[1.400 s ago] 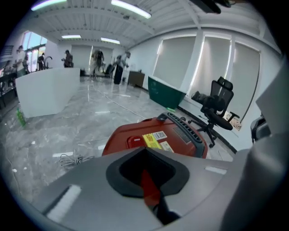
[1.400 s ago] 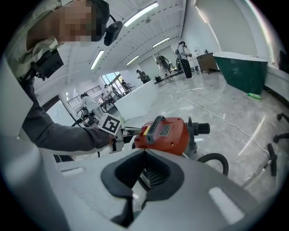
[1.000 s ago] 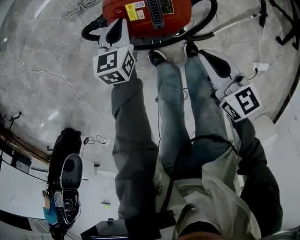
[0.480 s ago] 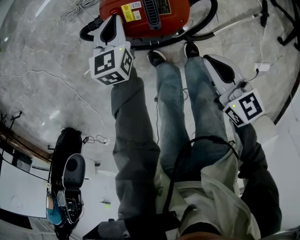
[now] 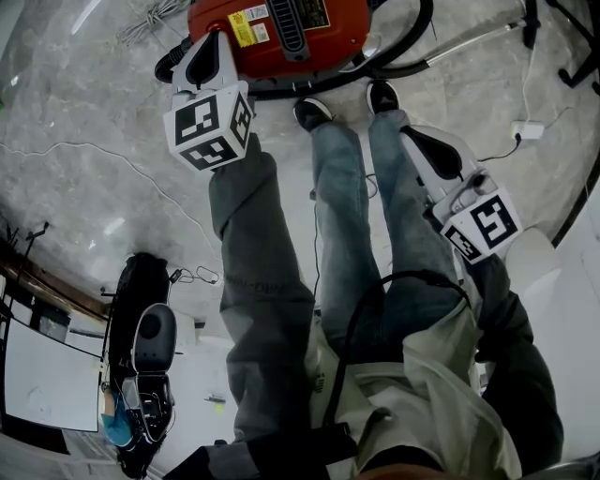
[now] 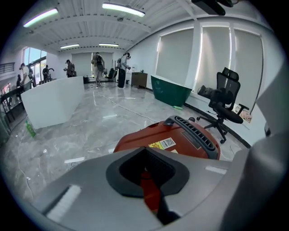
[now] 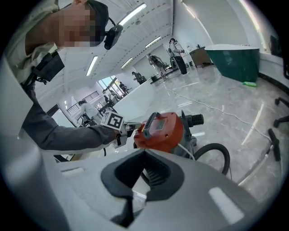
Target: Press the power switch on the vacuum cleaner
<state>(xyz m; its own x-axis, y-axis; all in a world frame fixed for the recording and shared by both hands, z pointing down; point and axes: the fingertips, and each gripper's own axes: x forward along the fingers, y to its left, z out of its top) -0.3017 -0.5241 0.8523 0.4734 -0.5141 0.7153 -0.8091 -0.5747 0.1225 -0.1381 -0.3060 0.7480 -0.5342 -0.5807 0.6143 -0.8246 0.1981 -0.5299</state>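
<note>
One wide marble floor [image 5: 84, 122] fills the head view, and the person's legs [image 5: 361, 216] stand on it right behind the vacuum cleaner [image 5: 281, 33]. The cleaner is a red canister at the top edge, with its black hose [image 5: 417, 42] curling off to the right.

Over the last second the left gripper [image 5: 210, 47] has drifted left and further out. It started over the canister's near front and is now at its left flank, beside the yellow label [image 5: 242, 28]. Its own view looks across the red top, with jaws closed together on nothing. That suits a press with the closed tip, but it has not yet touched the body.

The right gripper [image 5: 417, 141] has barely moved. It hangs by the right leg, well apart from the cleaner, jaws likewise pinched together and empty.

The power switch is not clearly picked out in any view; it may sit on the top panel by the ribbed handle. The sideways shift reads as lining up, so the press itself is probably yet to come.
</note>
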